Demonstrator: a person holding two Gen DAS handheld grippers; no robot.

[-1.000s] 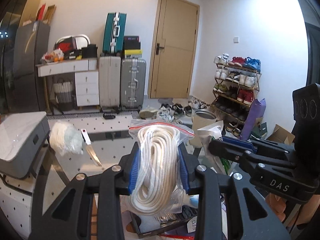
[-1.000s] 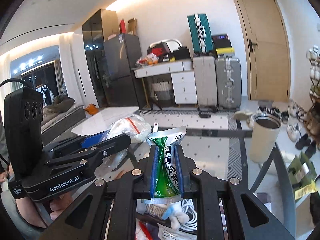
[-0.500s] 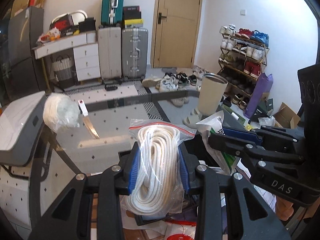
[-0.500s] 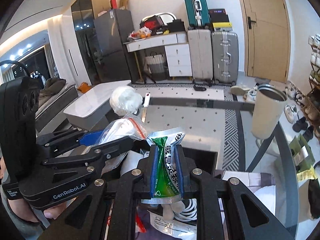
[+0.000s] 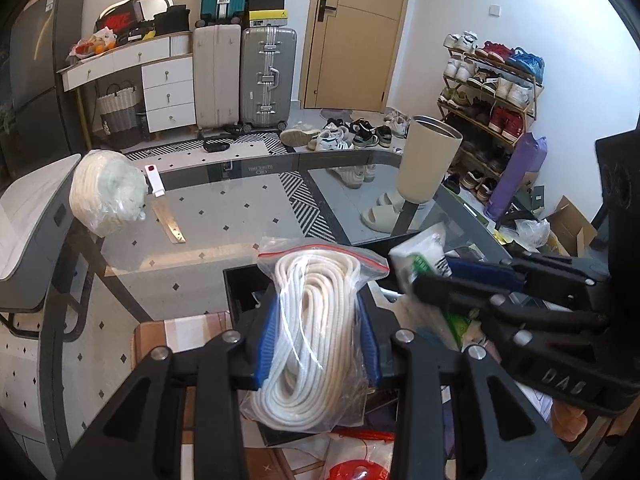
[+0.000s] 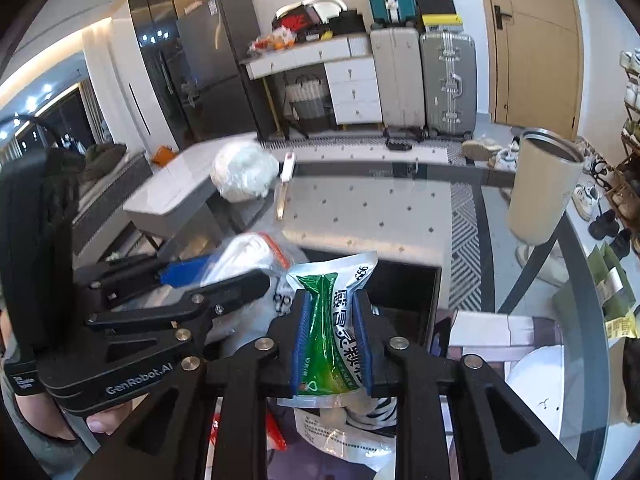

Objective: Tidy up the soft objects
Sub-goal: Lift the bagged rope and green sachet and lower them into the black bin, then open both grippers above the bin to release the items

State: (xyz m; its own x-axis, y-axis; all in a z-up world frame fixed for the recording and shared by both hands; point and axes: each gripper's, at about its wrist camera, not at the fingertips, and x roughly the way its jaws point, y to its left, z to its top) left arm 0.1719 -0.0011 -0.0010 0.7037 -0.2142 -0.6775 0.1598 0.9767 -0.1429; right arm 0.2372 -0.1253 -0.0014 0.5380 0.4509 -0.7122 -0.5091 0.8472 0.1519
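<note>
My left gripper (image 5: 318,338) is shut on a clear zip bag of white rope (image 5: 316,328) and holds it above a black box (image 5: 240,288) at the near edge of the glass table (image 5: 240,216). My right gripper (image 6: 332,330) is shut on a green and silver pouch (image 6: 334,320), held above the same box (image 6: 404,292). The right gripper shows in the left wrist view (image 5: 464,276), close to the right of the rope bag. The left gripper with the rope bag (image 6: 248,256) shows at left in the right wrist view.
A second bagged ball of white rope (image 5: 108,192) sits at the table's far left, beside a metal ruler (image 5: 168,224). A beige tumbler (image 5: 428,164) stands at the far right. Assorted packets lie in the box below the grippers. Suitcases, a shoe rack and a door stand behind.
Both grippers have tilted downward and lowered toward the black box, still holding their items. More of the table top and the box now show.
</note>
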